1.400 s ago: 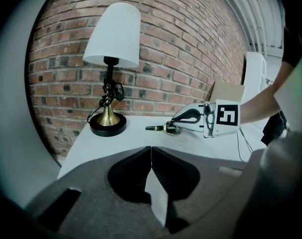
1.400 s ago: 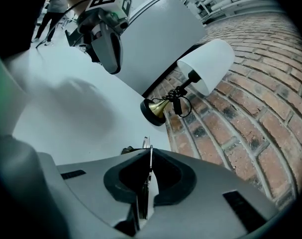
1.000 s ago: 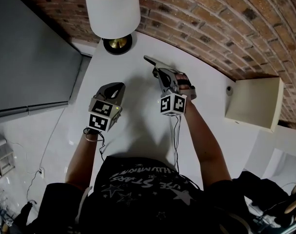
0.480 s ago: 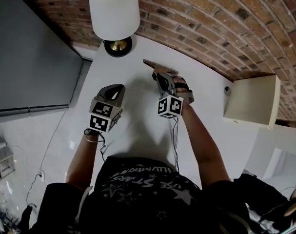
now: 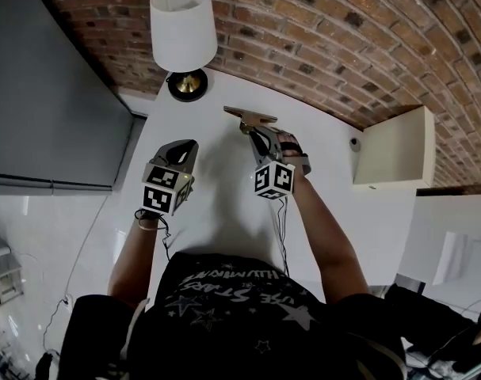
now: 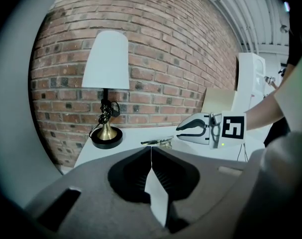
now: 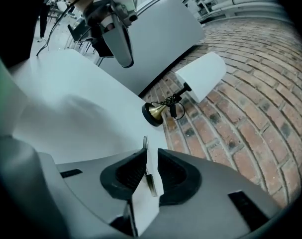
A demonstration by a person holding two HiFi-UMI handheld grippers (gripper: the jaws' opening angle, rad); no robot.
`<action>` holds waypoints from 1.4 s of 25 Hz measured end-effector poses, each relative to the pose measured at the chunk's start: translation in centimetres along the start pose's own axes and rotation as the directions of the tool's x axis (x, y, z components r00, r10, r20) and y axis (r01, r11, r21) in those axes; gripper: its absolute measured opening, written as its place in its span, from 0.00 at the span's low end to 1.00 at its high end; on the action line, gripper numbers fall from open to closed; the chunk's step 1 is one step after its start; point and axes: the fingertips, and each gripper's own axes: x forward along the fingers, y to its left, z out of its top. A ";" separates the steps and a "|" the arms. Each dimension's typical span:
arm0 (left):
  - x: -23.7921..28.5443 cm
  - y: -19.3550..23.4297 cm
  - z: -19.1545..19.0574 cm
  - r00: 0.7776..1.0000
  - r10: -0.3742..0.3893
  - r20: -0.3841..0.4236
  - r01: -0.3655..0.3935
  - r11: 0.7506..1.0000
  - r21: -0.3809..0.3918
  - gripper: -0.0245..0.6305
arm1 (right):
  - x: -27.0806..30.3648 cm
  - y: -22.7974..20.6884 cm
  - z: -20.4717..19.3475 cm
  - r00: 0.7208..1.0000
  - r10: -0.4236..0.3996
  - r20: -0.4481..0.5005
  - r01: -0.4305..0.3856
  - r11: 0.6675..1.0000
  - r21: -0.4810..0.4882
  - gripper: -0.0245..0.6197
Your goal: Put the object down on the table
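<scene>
My right gripper (image 5: 254, 131) is shut on a thin flat object (image 5: 250, 117). The object is brownish in the head view and sticks out past the jaws toward the brick wall, over the white table (image 5: 224, 204). In the right gripper view the object (image 7: 146, 153) stands edge-on between the closed jaws. The left gripper view shows the object (image 6: 158, 142) low over the tabletop at the tip of the right gripper (image 6: 183, 129). My left gripper (image 5: 188, 146) hovers to the left, its jaws (image 6: 151, 151) shut with nothing between them.
A lamp (image 5: 183, 30) with a white shade and a brass base (image 5: 187, 84) stands at the table's far edge by the brick wall. A cream box (image 5: 395, 149) sits at the right, with a small grey item (image 5: 355, 143) next to it. A dark panel (image 5: 50, 93) borders the left.
The right gripper has kept its hold and turned the object a little, so its flat brownish side now shows. The head view has shifted slightly. The left gripper has barely moved.
</scene>
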 end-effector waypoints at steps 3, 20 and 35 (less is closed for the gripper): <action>-1.7 -0.9 1.0 1.000 0.004 0.027 -0.005 1.000 0.022 0.07 | -2.2 -0.7 1.3 0.999 -0.043 0.019 0.043 0.999 0.003 0.15; -9.1 -10.5 0.8 0.993 0.001 0.115 -0.009 0.997 0.070 0.07 | -16.5 0.5 2.7 0.991 -0.126 0.034 0.117 0.972 0.204 0.04; -15.1 -21.8 -2.1 0.989 -0.038 0.145 0.025 0.996 0.087 0.07 | -31.3 2.5 -0.7 0.965 -0.262 -0.001 0.209 0.765 0.609 0.04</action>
